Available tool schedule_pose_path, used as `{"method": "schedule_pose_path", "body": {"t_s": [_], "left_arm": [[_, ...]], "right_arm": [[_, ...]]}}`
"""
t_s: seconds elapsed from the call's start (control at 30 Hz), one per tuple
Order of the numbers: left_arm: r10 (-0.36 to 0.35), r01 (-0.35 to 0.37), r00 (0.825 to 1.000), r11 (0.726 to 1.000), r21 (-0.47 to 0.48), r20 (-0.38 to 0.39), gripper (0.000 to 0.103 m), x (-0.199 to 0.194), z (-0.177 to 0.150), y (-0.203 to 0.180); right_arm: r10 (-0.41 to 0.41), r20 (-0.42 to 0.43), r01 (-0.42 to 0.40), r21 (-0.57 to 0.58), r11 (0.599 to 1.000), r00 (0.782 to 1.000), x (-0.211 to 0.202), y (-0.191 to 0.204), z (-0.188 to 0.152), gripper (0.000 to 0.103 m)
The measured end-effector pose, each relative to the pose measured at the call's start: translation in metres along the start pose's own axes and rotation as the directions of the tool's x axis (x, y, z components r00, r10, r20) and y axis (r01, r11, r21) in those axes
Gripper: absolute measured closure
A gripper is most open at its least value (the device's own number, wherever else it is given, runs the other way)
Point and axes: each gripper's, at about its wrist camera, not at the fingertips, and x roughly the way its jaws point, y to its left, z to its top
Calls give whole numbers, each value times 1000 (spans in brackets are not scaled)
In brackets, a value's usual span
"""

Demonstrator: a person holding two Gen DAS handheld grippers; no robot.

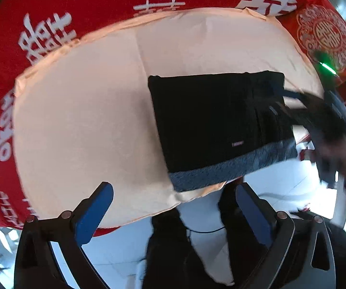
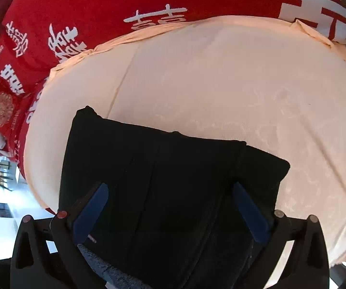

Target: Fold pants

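The black pants [image 1: 211, 122] lie folded into a compact rectangle on a peach cloth [image 1: 81, 125] spread over a red bedspread [image 1: 52, 7] printed with white characters. A grey fleecy lining [image 1: 233, 168] shows along the near edge of the stack, beside a small label.

The left gripper [image 1: 173, 207] hangs off the cloth's near edge, its fingers apart and holding nothing. The right gripper [image 2: 170, 207] hovers directly over the pants [image 2: 168, 180], its fingers also spread wide with the dark fabric showing between them; whether the tips touch the cloth I cannot tell. In the left view it appears blurred at the stack's right side.

The folding looks nearly or fully complete. What remains, I judge, is pressing the stack flat or squaring its edges, which calls for a light downward touch without dragging the layers.
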Motion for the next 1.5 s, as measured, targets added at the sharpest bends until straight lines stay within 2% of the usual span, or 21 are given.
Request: {"method": "schedule_pose_path", "body": {"t_s": [0.07,0.17,0.27,0.37,0.47,0.5,0.57,0.67,0.7,0.8,0.87,0.93,1.0,1.07,1.1,1.2,1.3,1.5], "left_arm": [[-33,33,999,999,-8,-18,1,16,6,-2],[-51,51,997,999,5,-55,1,39,12,-10],[-47,51,995,998,44,-84,1,55,9,-22],[-50,58,994,995,79,-97,1,65,1,-28],[-71,77,995,994,77,-76,1,66,-5,-30],[-78,82,996,994,75,-51,1,65,-6,-31],[-93,92,996,993,77,13,1,60,-5,-34],[-102,93,991,990,102,88,1,61,1,-44],[-101,91,990,990,106,93,1,64,5,-45],[-106,100,992,991,88,64,1,86,20,-51],[-95,94,995,994,50,21,1,105,27,-50],[-78,79,996,997,18,-37,1,122,29,-48],[-50,53,992,998,17,-112,1,138,28,-46],[-54,56,994,998,21,-97,1,136,25,-43],[-56,58,995,998,23,-77,1,131,24,-41],[-75,75,997,997,23,-19,1,114,23,-37],[-91,90,995,995,41,35,1,96,23,-33],[-112,109,992,992,58,51,1,94,23,-26]], "right_arm": [[1,37,-1,4,1000,999,-21,10,-11,0],[26,81,-26,-13,1000,996,-56,25,-44,0],[45,-1,-45,-67,997,999,-51,47,-93,0],[17,-79,-24,-79,997,997,-27,54,-118,0],[4,-120,3,55,998,993,-6,28,-128,0],[20,-131,-4,124,992,991,0,18,-129,0],[40,-144,-15,170,985,989,-1,10,-127,0],[45,-111,-29,139,990,993,-22,18,-122,0],[37,-68,-31,85,996,997,-39,27,-121,0],[-4,-9,4,-63,998,1000,-65,47,-119,0],[-48,-10,46,-118,992,999,-64,54,-113,0],[-78,-38,71,-158,985,996,-49,57,-102,0],[-113,-112,88,-210,974,987,-26,55,-97,0],[-165,-183,114,-258,959,969,-4,55,-95,0],[-175,-191,121,-266,956,966,0,55,-93,0],[-152,-200,113,-195,974,968,-8,51,-83,0],[-137,-169,116,-126,985,976,-28,49,-72,0],[-196,-94,187,-95,978,976,-65,49,-57,0]]}}
